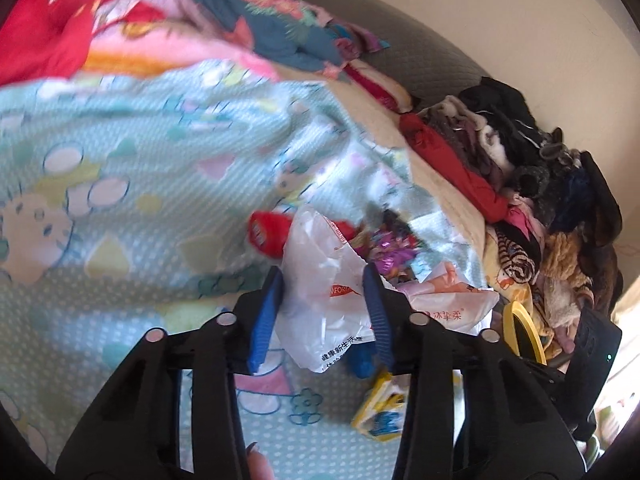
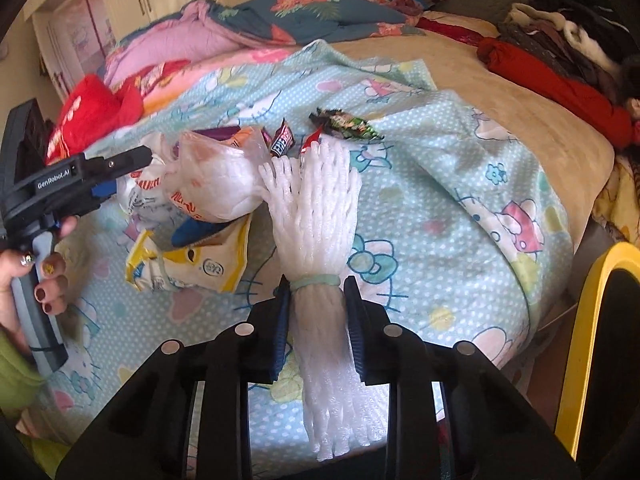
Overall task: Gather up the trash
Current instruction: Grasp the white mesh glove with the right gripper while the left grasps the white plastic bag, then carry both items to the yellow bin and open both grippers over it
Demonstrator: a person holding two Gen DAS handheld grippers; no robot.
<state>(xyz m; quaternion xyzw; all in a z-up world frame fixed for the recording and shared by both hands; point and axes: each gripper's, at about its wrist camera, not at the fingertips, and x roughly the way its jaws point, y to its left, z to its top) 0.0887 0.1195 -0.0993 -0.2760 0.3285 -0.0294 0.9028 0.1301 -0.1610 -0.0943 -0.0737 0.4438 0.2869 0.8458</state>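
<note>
Well, a big bed (image 2: pixel 520 128) fills both views, with a tan cover on it. Over the bed lies a light blue blanket with white dots and cartoon cats (image 2: pixel 432 184). At the far end sits a bunched-up quilt in pink and dark blue with flowers (image 2: pixel 280 16). Along one side of the bed is a heap of dark and red clothes (image 1: pixel 500 152).

The trash lies in a small pile on the blue blanket. The biggest piece is a crinkly white plastic bag with orange print (image 1: pixel 324 280). The left tongs (image 1: pixel 324 280) have their 2 blue pads on either side of this bag, with the bag bunched between them, so they look closed on it. A hand with dark painted nails (image 2: pixel 40 276) holds the handle of these tongs.

Next is a bundle of white foam net sleeves tied with a pale green band (image 2: pixel 320 216). The right tongs (image 2: pixel 316 292) grip it tight, just below the band, and the rest of the bundle fans out ahead and touches the white bag.

Under the white bag lies a flat yellow and white snack packet (image 2: pixel 188 264). Beyond the pile are little sweet wrappers, 1 of them a shiny green and black wrapper (image 2: pixel 344 124). A yellow rim of a bin (image 2: pixel 588 320) stands just beside the bed.
</note>
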